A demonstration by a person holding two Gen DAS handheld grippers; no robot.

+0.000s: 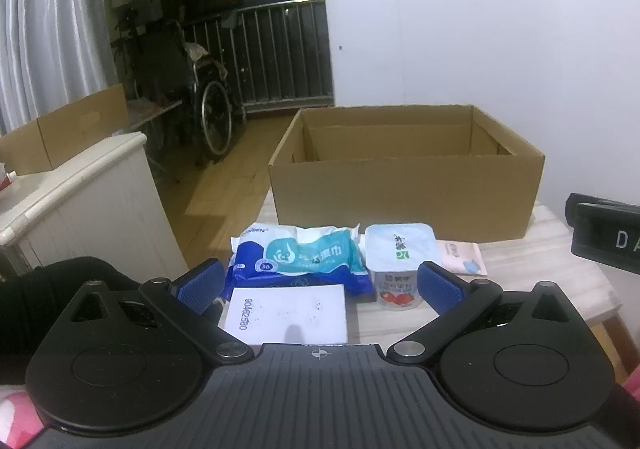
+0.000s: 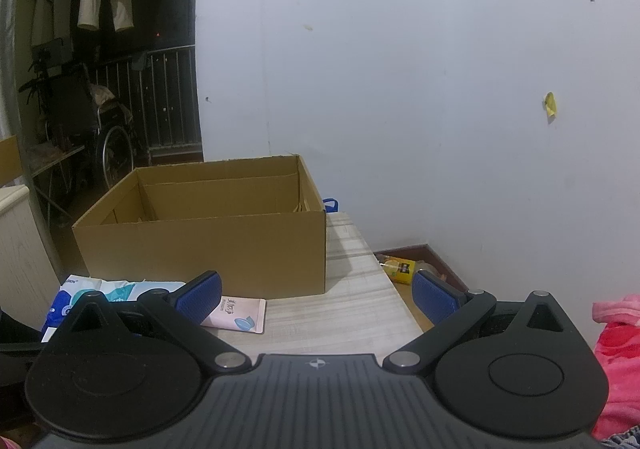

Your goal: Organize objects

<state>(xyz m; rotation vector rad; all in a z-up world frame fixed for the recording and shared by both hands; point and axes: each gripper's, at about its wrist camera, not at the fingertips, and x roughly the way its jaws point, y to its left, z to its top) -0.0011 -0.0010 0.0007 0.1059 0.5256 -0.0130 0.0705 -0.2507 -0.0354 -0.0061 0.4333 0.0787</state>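
Observation:
An open cardboard box (image 1: 404, 205) (image 2: 208, 253) stands at the far side of the pale wooden table (image 1: 540, 269) (image 2: 344, 313). In front of it lie a blue and white wipes pack (image 1: 300, 257) (image 2: 116, 291), a white flat box with a printed number (image 1: 286, 313), a yogurt cup (image 1: 400, 269) and a small pink sachet (image 1: 462, 263) (image 2: 238, 315). My left gripper (image 1: 320, 285) hangs open just before the white box and the cup, holding nothing. My right gripper (image 2: 318, 291) is open over the bare right part of the table, its left finger (image 2: 200, 291) close to the sachet.
A white cabinet (image 1: 80, 205) with a second cardboard box (image 1: 68, 137) stands left of the table. A wheelchair (image 1: 200, 97) and a railing fill the dark doorway behind. A yellow bottle (image 2: 396, 267) lies on the floor right of the table. Pink cloth (image 2: 620, 361) is at the right edge.

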